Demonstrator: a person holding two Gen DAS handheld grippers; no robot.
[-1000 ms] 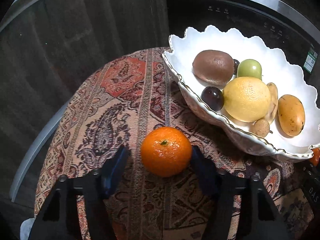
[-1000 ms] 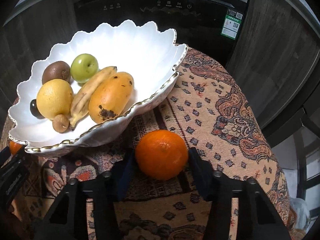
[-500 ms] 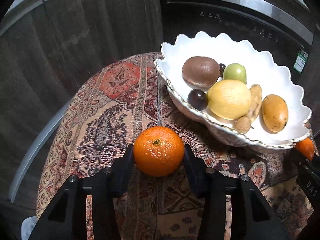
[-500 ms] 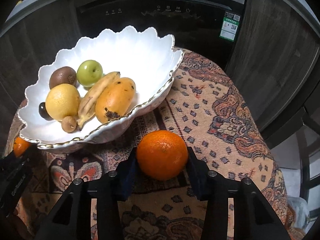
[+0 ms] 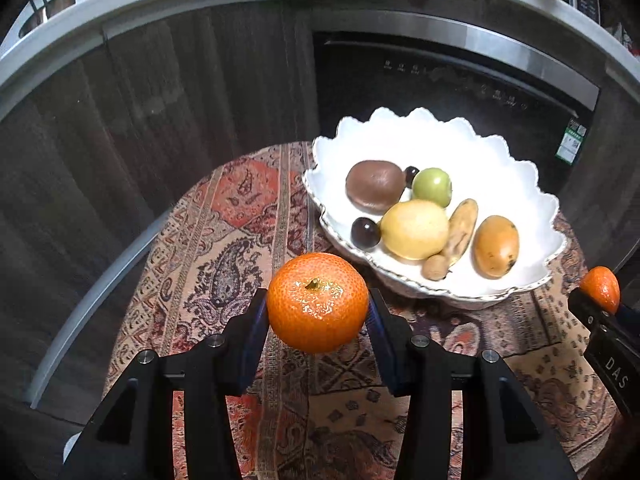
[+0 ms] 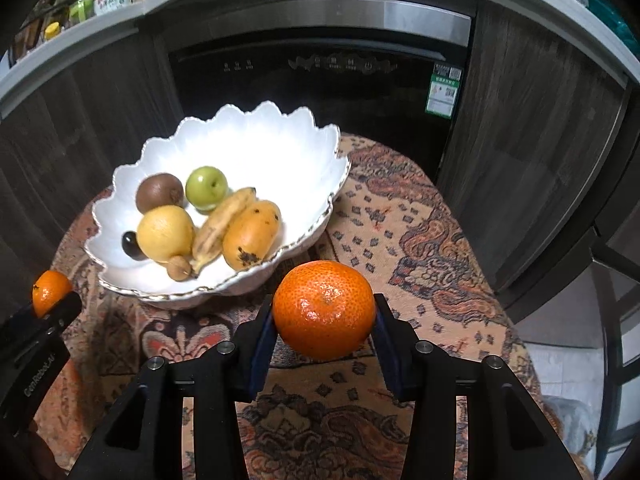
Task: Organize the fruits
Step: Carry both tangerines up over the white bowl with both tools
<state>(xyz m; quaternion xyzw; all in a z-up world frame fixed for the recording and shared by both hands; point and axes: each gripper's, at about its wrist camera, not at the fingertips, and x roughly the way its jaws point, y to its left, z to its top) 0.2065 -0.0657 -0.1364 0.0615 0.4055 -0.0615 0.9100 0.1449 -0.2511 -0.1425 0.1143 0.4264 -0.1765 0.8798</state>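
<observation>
Item 1, left gripper (image 5: 318, 314): I have the jaws closed on the left mandarin (image 5: 317, 302), pads flat against its two sides at the widest girth, stem scar facing up. The fruit appears clear of the patterned cloth (image 5: 224, 248).

Item 2, right gripper (image 6: 324, 318): jaws likewise clamped on the right mandarin (image 6: 325, 309), same side-to-side hold across the middle, lifted above the cloth.

Handling, as I judge it: light, round, pebbled peel gives fair friction; skin is soft over loose flesh, so I squeeze only enough to stop rolling. Grip at the equator is right; nearer the top it would squirt out.

Item 3, scalloped white bowl (image 6: 260, 148): between and beyond both grippers, holding kiwi (image 6: 160, 198), green apple (image 6: 207, 189), lemon (image 6: 166, 233), banana (image 6: 222, 226), mango (image 6: 252, 234), dark grape (image 6: 131, 245) and a small brown fruit (image 6: 179, 267). Free space lies at its far side. Thin rim, likely fragile.
</observation>
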